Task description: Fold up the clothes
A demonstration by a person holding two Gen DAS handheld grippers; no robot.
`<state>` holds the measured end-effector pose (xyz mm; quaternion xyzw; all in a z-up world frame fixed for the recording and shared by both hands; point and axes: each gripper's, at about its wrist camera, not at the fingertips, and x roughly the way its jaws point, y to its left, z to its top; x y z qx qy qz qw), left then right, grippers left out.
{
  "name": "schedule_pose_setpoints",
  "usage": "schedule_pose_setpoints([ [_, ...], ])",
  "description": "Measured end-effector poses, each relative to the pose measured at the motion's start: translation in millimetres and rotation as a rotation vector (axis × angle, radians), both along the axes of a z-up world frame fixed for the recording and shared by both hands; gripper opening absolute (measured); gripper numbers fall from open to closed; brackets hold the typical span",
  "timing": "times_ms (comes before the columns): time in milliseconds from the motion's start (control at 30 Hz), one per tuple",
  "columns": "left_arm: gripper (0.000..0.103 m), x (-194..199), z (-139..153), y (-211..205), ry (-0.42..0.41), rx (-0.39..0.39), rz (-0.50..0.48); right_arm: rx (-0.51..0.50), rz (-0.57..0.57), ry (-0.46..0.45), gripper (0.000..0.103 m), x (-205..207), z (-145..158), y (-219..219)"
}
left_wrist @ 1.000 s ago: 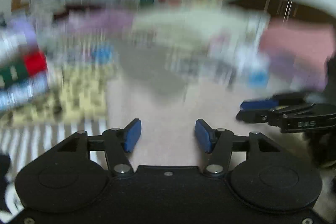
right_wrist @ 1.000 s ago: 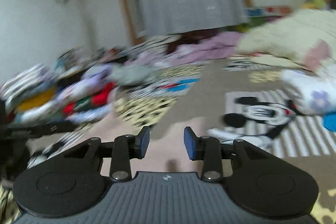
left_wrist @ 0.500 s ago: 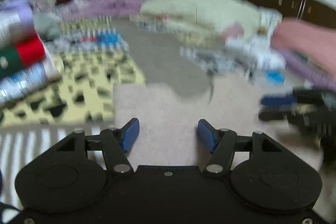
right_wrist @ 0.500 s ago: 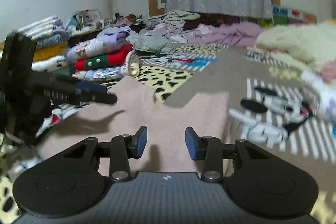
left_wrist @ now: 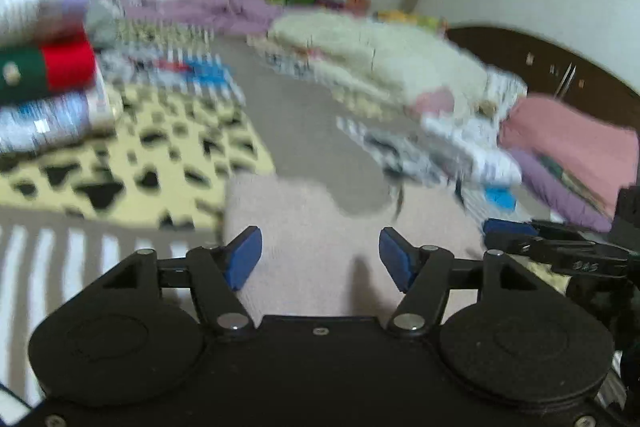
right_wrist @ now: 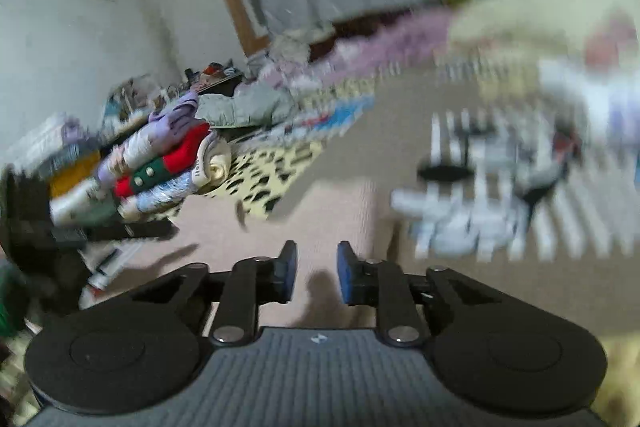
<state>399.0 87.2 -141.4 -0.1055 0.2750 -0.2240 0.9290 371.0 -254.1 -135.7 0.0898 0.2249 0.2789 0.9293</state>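
A pale pink knitted garment [left_wrist: 320, 251] lies spread flat on the patterned bedding, seemingly so its edges can be reached for folding. Above its near edge the left gripper [left_wrist: 320, 259] has jaws apart, empty. Right of it, over the same garment, the right gripper [right_wrist: 316, 275] has narrower jaws closing on nothing.

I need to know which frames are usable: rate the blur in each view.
Left wrist view: the background is smeared, though the left gripper and pink garment read clearly. Right wrist view: the right side is heavily streaked, the folded stack is softer, and the right gripper is sharp.
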Motion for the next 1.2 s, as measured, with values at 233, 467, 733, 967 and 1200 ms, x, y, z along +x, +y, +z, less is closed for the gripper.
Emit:
schedule_pose_setpoints([
  [233, 0.066, -2.8, -4.2, 0.9, 0.004, -0.01, 0.008, -0.133, 0.005, 0.099, 0.047, 20.3, -17.7, 18.5],
  [467, 0.072, -41.0, 17.4, 40.4, 0.021, -0.197, 0.142, -0.044, -0.035, 0.091, 0.05, -2.6, -16.0, 3.3],
  [733, 0.078, -83.7, 2.6, 50.7, 0.218, -0.316, 0.222, 0.223, -0.102, 0.267, 0.067, -30.5, -21.7, -28.7],
  [967, 0.077, -82.2, -16.2, 28.1, 0.287, -0.313, 0.186, 0.329, -0.108, 0.395, 0.073, -44.5, -40.0, -32.7],
  [1200, 0.076, -52.4, -25.2, 20.0, 0.276, -0.366, 0.185, 0.351, -0.106, 0.394, 0.074, -22.8, -46.7, -26.2],
])
